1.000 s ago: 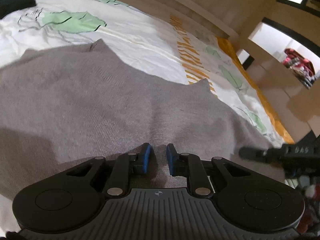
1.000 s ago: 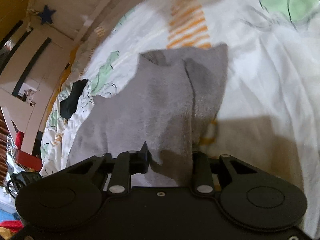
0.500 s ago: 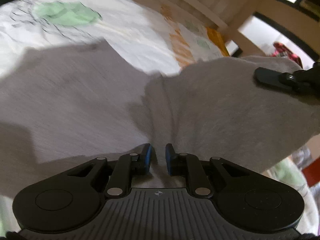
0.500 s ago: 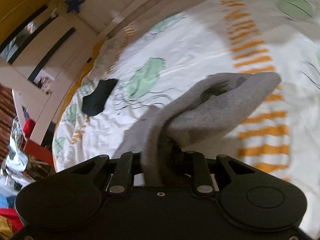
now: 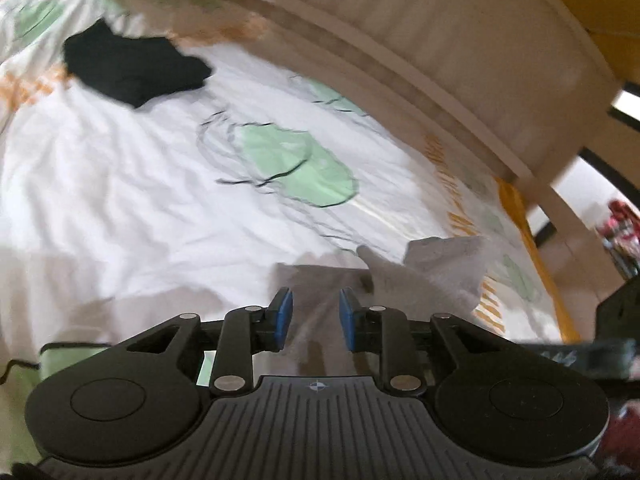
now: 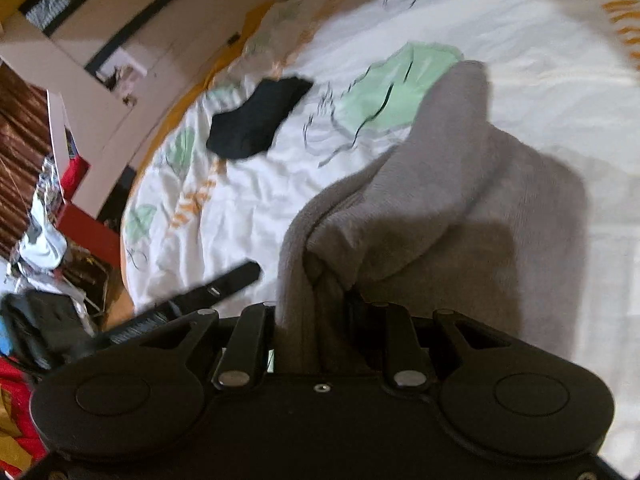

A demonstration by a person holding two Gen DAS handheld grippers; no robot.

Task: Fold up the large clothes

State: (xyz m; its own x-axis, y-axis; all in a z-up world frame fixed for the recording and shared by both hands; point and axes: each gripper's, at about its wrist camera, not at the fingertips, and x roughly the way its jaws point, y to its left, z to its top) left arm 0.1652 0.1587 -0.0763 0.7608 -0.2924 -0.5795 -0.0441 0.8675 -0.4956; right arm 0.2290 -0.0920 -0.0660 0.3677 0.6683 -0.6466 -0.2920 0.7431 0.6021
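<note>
Grey garment (image 6: 400,216) bunched in right gripper (image 6: 316,312) (lifted)

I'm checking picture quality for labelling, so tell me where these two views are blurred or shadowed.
Left wrist view: the bedsheet and black garment are smeared by motion, while the left tool stays sharp. Right wrist view: softer blur overall, a dark shadow lies across the grey garment, and the right tool is nearly black.
</note>
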